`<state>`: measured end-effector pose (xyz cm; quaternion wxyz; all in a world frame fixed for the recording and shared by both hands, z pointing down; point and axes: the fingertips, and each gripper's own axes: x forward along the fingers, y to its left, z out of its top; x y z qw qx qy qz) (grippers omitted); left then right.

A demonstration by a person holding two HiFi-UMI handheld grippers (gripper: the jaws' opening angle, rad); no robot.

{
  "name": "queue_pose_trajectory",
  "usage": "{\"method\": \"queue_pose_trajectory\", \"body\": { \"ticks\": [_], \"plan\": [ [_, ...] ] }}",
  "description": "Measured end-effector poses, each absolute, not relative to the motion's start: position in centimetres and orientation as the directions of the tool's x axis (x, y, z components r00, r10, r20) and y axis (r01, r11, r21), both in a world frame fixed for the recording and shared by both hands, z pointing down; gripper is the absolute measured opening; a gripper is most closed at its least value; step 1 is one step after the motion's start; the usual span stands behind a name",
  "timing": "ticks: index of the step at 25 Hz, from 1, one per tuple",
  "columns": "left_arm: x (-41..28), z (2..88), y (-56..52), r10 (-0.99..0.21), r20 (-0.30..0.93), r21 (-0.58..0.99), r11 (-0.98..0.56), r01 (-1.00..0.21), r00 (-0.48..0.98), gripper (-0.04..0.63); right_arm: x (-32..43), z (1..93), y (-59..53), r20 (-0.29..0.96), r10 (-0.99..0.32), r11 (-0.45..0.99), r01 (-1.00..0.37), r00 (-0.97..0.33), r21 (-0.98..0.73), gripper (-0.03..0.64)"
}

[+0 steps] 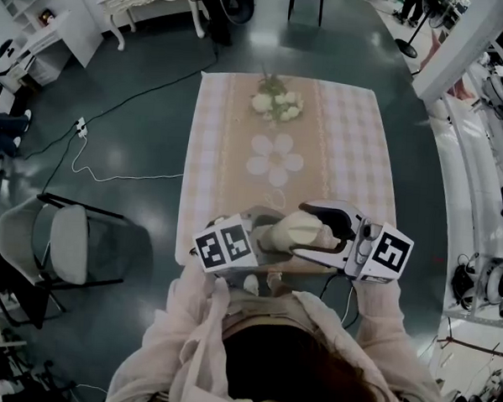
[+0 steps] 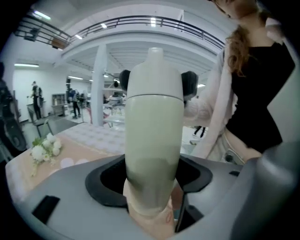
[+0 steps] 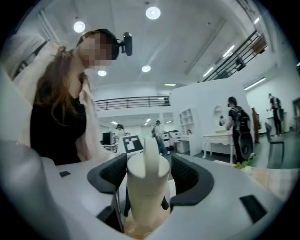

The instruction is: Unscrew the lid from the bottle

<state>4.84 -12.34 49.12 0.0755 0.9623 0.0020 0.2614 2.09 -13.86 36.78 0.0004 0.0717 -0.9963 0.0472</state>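
Note:
A cream bottle (image 1: 296, 232) is held in the air over the near edge of the table, between my two grippers. My left gripper (image 1: 271, 232) is shut on the bottle's body (image 2: 152, 150), which fills the gap between its jaws. The lid (image 2: 154, 75), domed with a small spout, sits on the body with a seam showing. My right gripper (image 1: 321, 229) is shut on the lid (image 3: 147, 183). In the left gripper view, the right gripper's black pads (image 2: 190, 84) flank the lid on both sides.
The table (image 1: 220, 152) has a pink checked cloth, a white flower bunch (image 1: 276, 103) at its far end and a flower-shaped mat (image 1: 275, 159) in the middle. A folding chair (image 1: 68, 245) stands left, with a cable (image 1: 110, 176) on the floor.

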Motion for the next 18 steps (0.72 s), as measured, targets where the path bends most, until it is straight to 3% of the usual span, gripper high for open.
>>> {"method": "queue_pose_trajectory", "body": {
  "ticks": [4,8,10,13,18],
  "plan": [
    [4.2,50.4,-16.3,-0.249,0.546,0.073,-0.937,-0.341,0.8,0.316,3.7,37.9,-16.9,-0.033,-0.391,0.892,-0.37,-0.92,-0.259,0.356],
    [4.3,51.2,-16.8,-0.35,0.563,0.011,-0.903,-0.43,0.749,0.316,3.2,39.8,-17.3,0.02,-0.471,0.836,-0.453,-0.882,-0.311,0.351],
    [4.7,51.3,-16.0,-0.315,0.566,0.018,-0.919,-0.393,0.762,0.316,3.3,40.2,-17.3,0.036,-0.468,0.842,-0.457,-0.883,-0.287,0.301],
    [4.9,51.0,-14.7,-0.211,0.564,0.051,-0.956,-0.288,0.799,0.316,3.1,39.8,-16.1,0.041,-0.36,0.907,-0.36,-0.932,-0.22,0.301],
    [5.5,49.2,-10.4,0.132,0.495,0.135,-0.988,0.074,0.859,0.316,2.2,37.4,-11.7,-0.001,-0.027,0.995,-0.027,-1.0,-0.096,0.301]
  ]
}}
